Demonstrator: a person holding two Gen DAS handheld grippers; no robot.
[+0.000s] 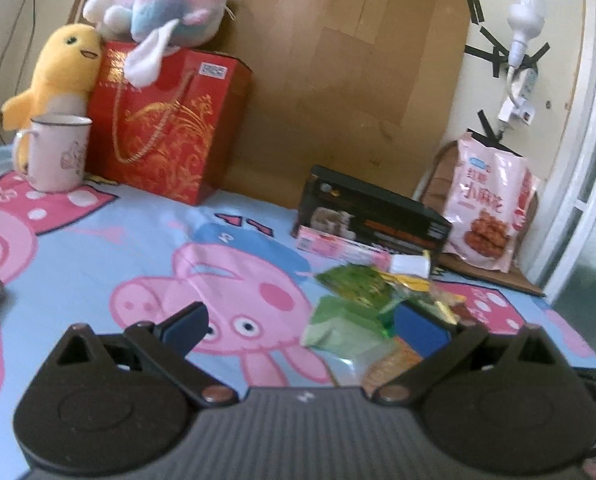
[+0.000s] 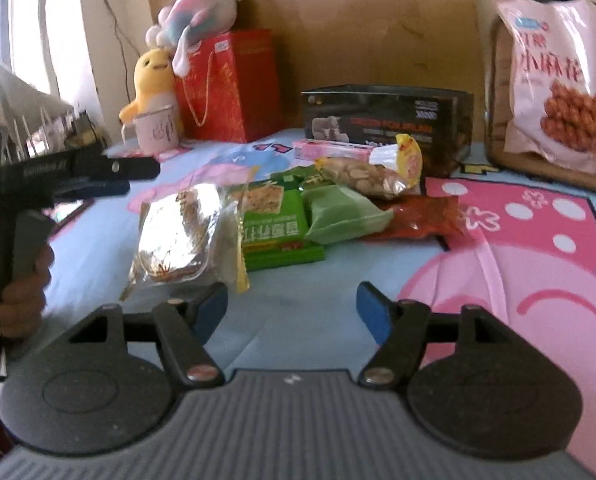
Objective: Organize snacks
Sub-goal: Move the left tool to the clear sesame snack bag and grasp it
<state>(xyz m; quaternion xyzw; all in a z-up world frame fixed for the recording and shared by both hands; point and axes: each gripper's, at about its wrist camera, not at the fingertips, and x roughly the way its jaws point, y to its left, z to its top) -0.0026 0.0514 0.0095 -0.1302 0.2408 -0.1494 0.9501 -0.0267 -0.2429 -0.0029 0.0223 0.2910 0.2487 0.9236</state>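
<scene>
Black gripper frames, blue-padded fingers, ribbed grey housing

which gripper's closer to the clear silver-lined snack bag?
Right. The right gripper sits open just short of the clear snack bag. The left gripper, seen from the side, hangs off beyond its far-left corner.

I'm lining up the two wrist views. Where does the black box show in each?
Left wrist: the black box sits right of centre, mid-height, behind the pink carton.
Right wrist: the black box sits centre-right in the upper half, behind the snack pile.
Shared landmark: the red gift bag stands to the left of the box in both views.
</scene>
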